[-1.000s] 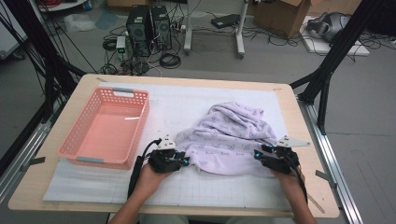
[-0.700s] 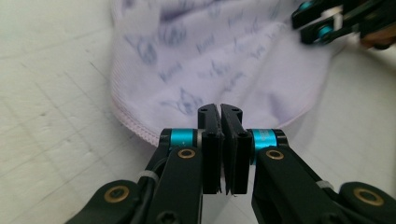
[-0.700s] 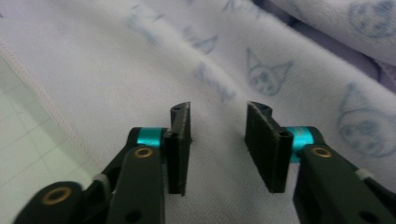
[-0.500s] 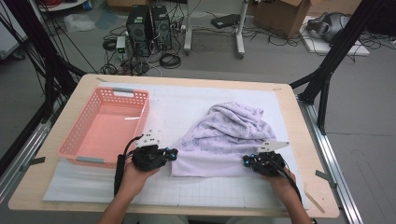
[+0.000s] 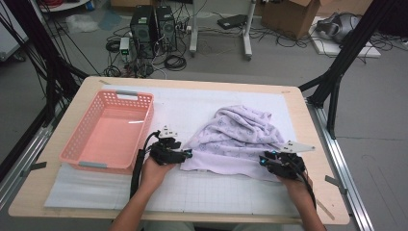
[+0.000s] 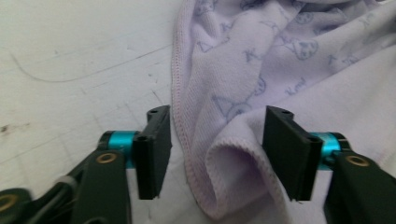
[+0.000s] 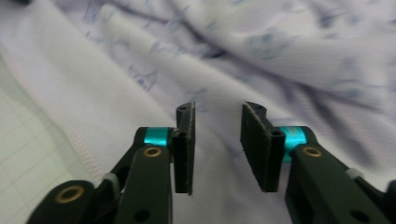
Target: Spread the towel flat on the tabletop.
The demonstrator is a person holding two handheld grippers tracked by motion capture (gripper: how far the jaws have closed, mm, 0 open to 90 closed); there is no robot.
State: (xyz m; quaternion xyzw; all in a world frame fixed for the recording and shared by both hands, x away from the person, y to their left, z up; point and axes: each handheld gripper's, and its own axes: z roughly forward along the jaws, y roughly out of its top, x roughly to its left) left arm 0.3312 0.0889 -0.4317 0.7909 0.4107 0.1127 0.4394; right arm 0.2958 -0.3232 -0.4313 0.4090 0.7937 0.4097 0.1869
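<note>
My left gripper [image 6: 217, 156] had just been opening, its jaws wide apart around a folded edge of the purple cloth [image 6: 280, 70].

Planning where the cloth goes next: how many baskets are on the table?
1: a pink plastic basket at the table's left side, beside the lavender cloth. No others visible.

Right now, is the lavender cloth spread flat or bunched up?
Bunched up. The lavender cloth rises in a rumpled heap with deep folds on the white mat; its near hem curls over itself between the open left tongs.
</note>
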